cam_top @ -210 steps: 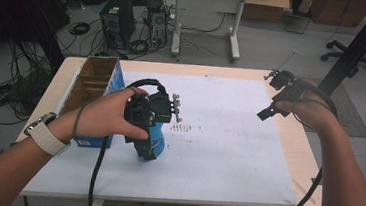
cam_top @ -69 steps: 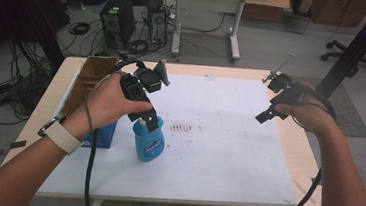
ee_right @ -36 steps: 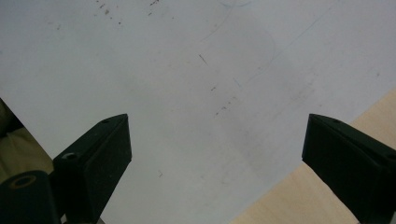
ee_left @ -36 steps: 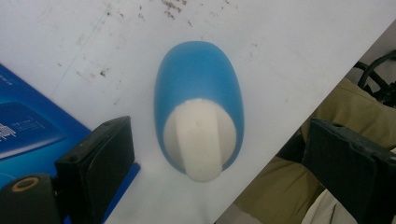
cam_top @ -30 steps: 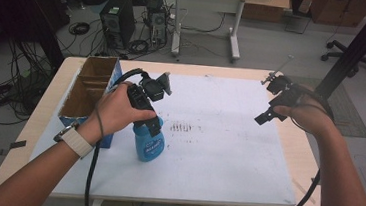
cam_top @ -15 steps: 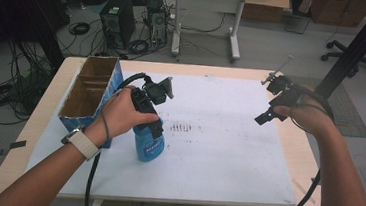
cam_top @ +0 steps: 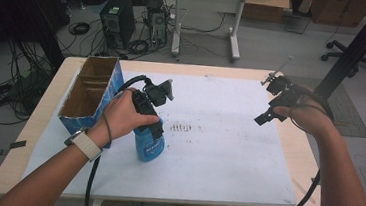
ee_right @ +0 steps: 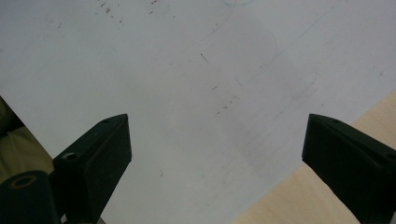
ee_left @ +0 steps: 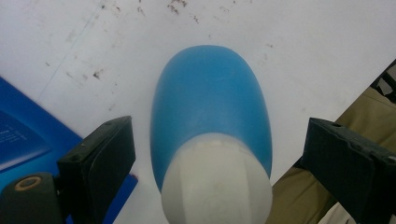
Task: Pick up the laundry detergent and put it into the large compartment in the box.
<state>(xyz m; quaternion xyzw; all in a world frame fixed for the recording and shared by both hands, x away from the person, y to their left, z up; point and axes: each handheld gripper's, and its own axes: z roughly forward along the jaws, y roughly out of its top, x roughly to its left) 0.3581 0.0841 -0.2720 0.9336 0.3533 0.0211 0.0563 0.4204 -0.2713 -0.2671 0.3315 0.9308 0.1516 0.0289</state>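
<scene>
One blue spray bottle [cam_top: 148, 145] with a white neck is standing upright on the white table sheet [cam_top: 217, 151], just beside one open blue cardboard box [cam_top: 90, 92]. The left gripper [ee_left: 217, 154] is hovering over it, jaws spread wide on either side, not touching. The right gripper [ee_right: 217, 154] is hanging spread above bare sheet, well apart.

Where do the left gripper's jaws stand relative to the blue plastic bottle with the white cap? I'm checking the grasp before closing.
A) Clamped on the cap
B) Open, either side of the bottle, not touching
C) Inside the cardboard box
B: in the left gripper view the left gripper has its jaws wide open, with gaps on both sides of the blue plastic bottle with the white cap.
</scene>
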